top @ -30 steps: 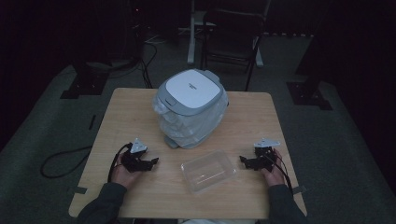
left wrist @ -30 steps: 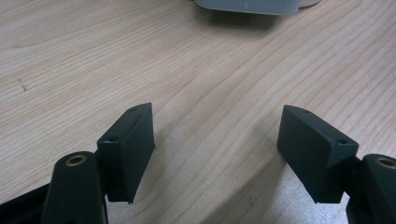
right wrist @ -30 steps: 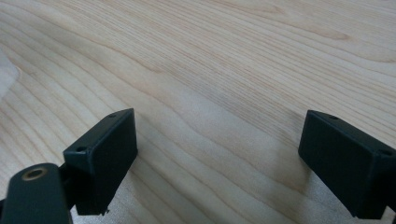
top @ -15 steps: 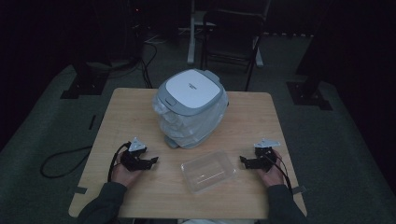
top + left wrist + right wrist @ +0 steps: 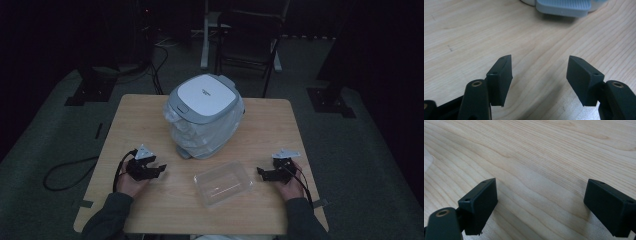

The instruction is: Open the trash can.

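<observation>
dim light covers the room, and our pale wooden table [image 5: 150,120] is the one bright patch on a dark carpet. nearest us, two dark sleeves come in from the bottom edge and are cut off at the forearm. our left gripper [image 5: 156,170] rests low on the table at the near left. in the left gripper view its two black jaws stand well apart with only bare wood grain between them; they have just been closing a little, yet they hold nothing. our right gripper [image 5: 261,173] sits at the near right, and in the right gripper view its jaws stand wider still, empty, over bare wood. between the two grippers, apart from both, lies a clear shallow rectangular plastic container [image 5: 223,183]; its walls are hard to make out against the wood. just beyond it stands a white and grey rounded appliance with a flat lid [image 5: 204,100], its lower body wrapped in clear crinkled plastic that blurs what lies beneath. a small dark mark sits on the lid, too small for us to read. in the left gripper view a grey ribbed foot of this appliance [image 5: 563,6] is cut off by the top edge. farther back, a dark folding chair [image 5: 248,45] and black stand bases [image 5: 82,95] fade into shadow.
</observation>
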